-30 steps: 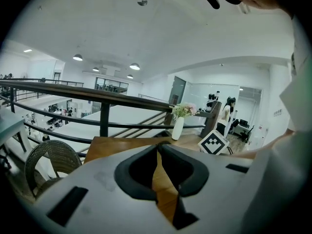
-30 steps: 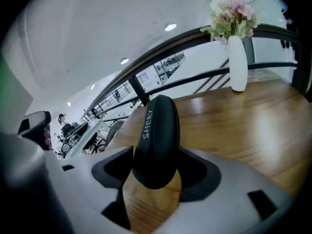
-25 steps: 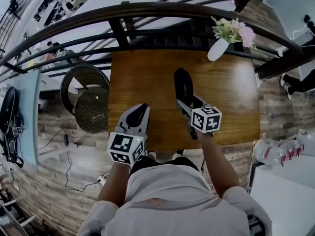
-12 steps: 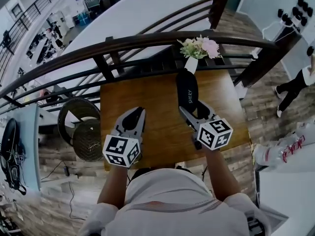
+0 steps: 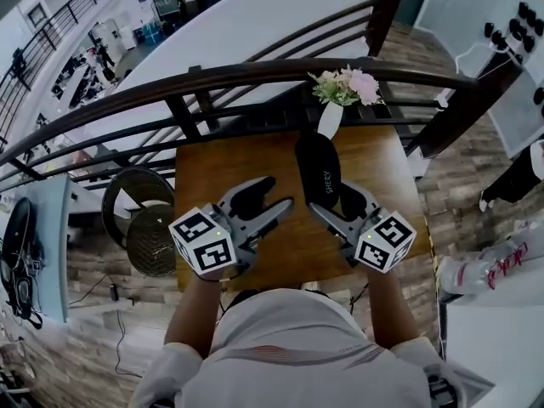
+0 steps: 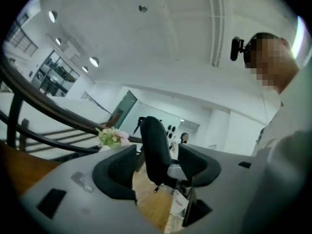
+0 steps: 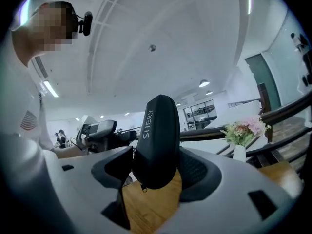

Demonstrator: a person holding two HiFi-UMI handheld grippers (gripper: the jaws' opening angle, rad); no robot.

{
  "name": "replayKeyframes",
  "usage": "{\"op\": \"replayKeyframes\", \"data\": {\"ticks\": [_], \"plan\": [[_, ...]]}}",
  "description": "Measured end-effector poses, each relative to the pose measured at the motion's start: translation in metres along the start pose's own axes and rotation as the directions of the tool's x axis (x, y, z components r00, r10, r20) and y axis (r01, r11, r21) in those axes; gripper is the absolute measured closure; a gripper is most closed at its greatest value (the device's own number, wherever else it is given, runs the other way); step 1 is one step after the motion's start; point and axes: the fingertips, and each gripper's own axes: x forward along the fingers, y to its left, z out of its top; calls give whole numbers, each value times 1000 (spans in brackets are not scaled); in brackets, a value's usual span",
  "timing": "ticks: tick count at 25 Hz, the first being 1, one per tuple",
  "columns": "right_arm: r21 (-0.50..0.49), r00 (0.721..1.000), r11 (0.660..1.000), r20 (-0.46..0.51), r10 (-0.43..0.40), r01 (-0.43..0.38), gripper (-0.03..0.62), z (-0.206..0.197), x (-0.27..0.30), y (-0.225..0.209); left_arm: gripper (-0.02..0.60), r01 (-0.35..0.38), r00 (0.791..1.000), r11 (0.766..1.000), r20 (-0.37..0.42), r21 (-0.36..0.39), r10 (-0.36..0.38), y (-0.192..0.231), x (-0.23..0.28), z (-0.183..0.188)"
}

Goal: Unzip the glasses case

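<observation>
The black glasses case (image 5: 319, 170) is held up over the wooden table (image 5: 246, 155), with my right gripper (image 5: 336, 199) shut on its near end. In the right gripper view the case (image 7: 157, 138) stands upright between the pads, white lettering on its side and a small zipper pull (image 7: 143, 188) hanging at the bottom. My left gripper (image 5: 277, 194) points right toward the case. Its jaws have just been opening and stand open with nothing between them. In the left gripper view the case (image 6: 155, 147) shows ahead through the gap.
A white vase of pink flowers (image 5: 340, 96) stands at the table's far edge, against a dark metal railing (image 5: 212, 79). Two round woven seats (image 5: 144, 228) sit on the floor at the left. A person's legs (image 5: 518, 177) show at the right.
Both grippers have risen off the table. The right one has lifted the case with it. The left gripper has swung right toward the case and its jaws went from shut to open.
</observation>
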Motion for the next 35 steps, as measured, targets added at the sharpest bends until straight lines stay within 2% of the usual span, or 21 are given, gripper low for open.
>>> {"op": "replayKeyframes", "data": {"ticks": [1, 4, 7, 11, 15, 16, 17, 21, 26, 31, 35], "plan": [[-20, 999, 999, -3, 34, -34, 258, 2, 0, 7, 316, 41, 999, 999, -5, -36, -41, -5, 5, 0], [-86, 992, 989, -40, 119, -123, 258, 4, 1, 29, 287, 110, 993, 989, -24, -95, -113, -13, 20, -4], [-120, 983, 978, -86, 161, -171, 258, -1, 5, 40, 275, 127, 991, 986, -25, -113, -131, -14, 31, -7], [-112, 960, 959, -130, 247, -262, 258, -12, 7, 55, 273, 154, 988, 979, -9, -135, -157, -17, 38, -8], [-109, 934, 937, -174, 311, -332, 256, -20, 9, 68, 275, 172, 985, 978, -3, -116, -173, -19, 40, -6], [-114, 933, 935, -180, 312, -335, 256, -21, 10, 69, 280, 172, 985, 979, 4, -110, -172, -19, 40, -5], [-117, 934, 936, -181, 308, -331, 256, -20, 11, 69, 321, 170, 985, 980, 11, -107, -169, -18, 39, -3], [-98, 951, 951, -133, 278, -292, 253, -15, 11, 61, 322, 141, 989, 982, 59, -127, -135, -9, 38, 4], [-59, 978, 978, -73, 195, -199, 272, -16, -2, 40, 324, 76, 991, 986, 118, -146, -59, 9, 31, 19], [4, 986, 989, -79, 147, -147, 400, -40, -6, 34, 324, 44, 990, 981, 143, -190, -17, 19, 28, 26], [-6, 983, 990, -117, 140, -142, 442, -59, 6, 49, 324, 43, 987, 979, 162, -197, -11, 18, 29, 30]]}}
